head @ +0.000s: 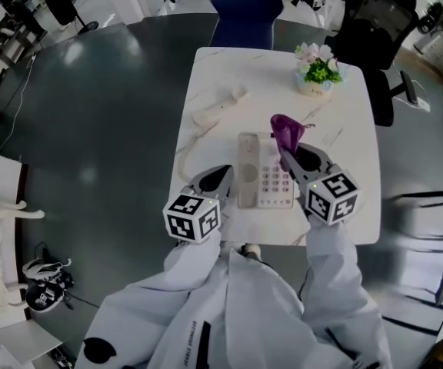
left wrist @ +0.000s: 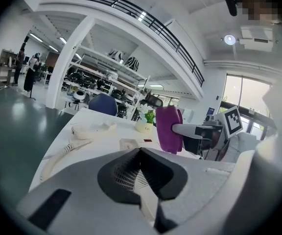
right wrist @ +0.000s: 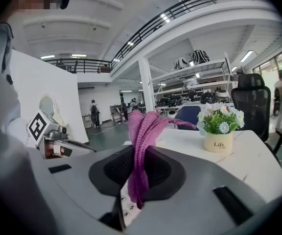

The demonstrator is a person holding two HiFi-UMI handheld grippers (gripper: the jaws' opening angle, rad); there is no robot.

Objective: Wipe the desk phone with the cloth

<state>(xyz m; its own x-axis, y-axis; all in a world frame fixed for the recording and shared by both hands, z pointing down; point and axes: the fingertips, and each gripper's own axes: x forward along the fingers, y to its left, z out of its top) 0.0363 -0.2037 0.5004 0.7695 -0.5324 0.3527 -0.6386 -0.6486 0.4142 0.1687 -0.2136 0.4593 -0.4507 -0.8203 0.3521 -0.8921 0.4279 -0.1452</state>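
My right claw (right wrist: 133,187) is closed on the purple cloth (right wrist: 143,131). It pinches the cloth in the middle, so one bunch stands up in front of the jaws and a short tail hangs under them. Directly below this claw I see number keys of the desk phone (head: 264,171), so the cloth hangs over the keypad but, as I judge, does not press on it. My left claw (left wrist: 143,177) has its jaws together with nothing between them. It hovers at the left edge of the phone, across the phone from the right claw.

Beyond the left claw lies the handset (head: 220,106) on the table (head: 352,206), off its cradle, and its curled cord (head: 193,141) runs back toward the phone. Far ahead of the right claw stands a small flower pot (right wrist: 219,133) (well apart from the phone, so it should not disturb).

The step in hand, I think, is to bring the cloth down on the phone and begin to wipe. To do it well I should tip the right claw so that the hanging tail, not the hard jaw tips, meets the keys. Then I should draw it in slow strokes along the keypad. The phone looks light and may slide, so the left claw could rest on its left edge to hold it.
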